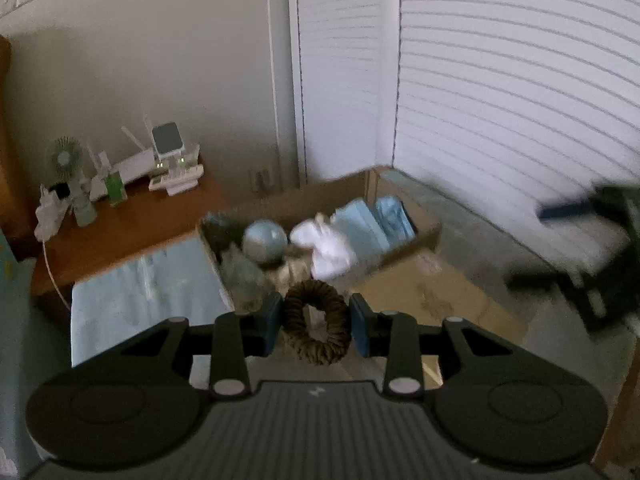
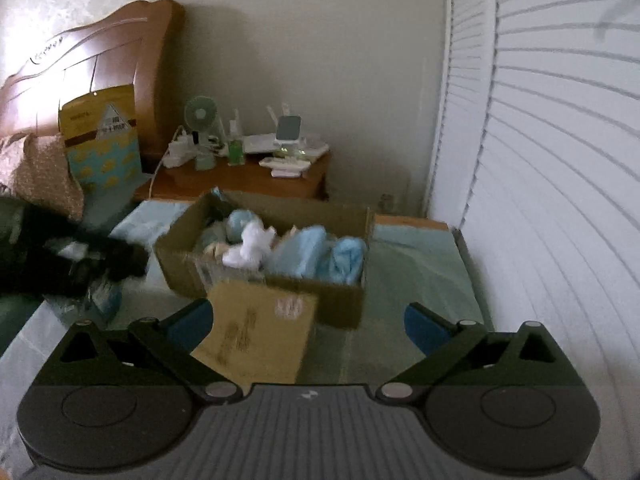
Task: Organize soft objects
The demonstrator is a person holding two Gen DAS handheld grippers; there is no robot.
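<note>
My left gripper (image 1: 317, 322) is shut on a dark brown braided ring (image 1: 318, 326) and holds it just before the near edge of a cardboard box (image 1: 424, 232) on the bed. The box holds a grey-blue ball (image 1: 265, 240), a white soft toy (image 1: 326, 246) and light blue folded cloths (image 1: 374, 222). In the right wrist view the same box (image 2: 336, 300) sits ahead, with the white toy (image 2: 250, 246) and blue cloths (image 2: 320, 254) inside. My right gripper (image 2: 308, 322) is open and empty above the box's near flap (image 2: 256, 336). The left gripper shows as a dark blur (image 2: 60, 260) at the left.
A wooden nightstand (image 2: 240, 180) with a small fan (image 2: 200, 114), chargers and bottles stands behind the box. A wooden headboard (image 2: 92, 52), a yellow bag (image 2: 100, 136) and a pink pillow (image 2: 36, 172) are at the left. White slatted doors (image 2: 560, 160) run along the right.
</note>
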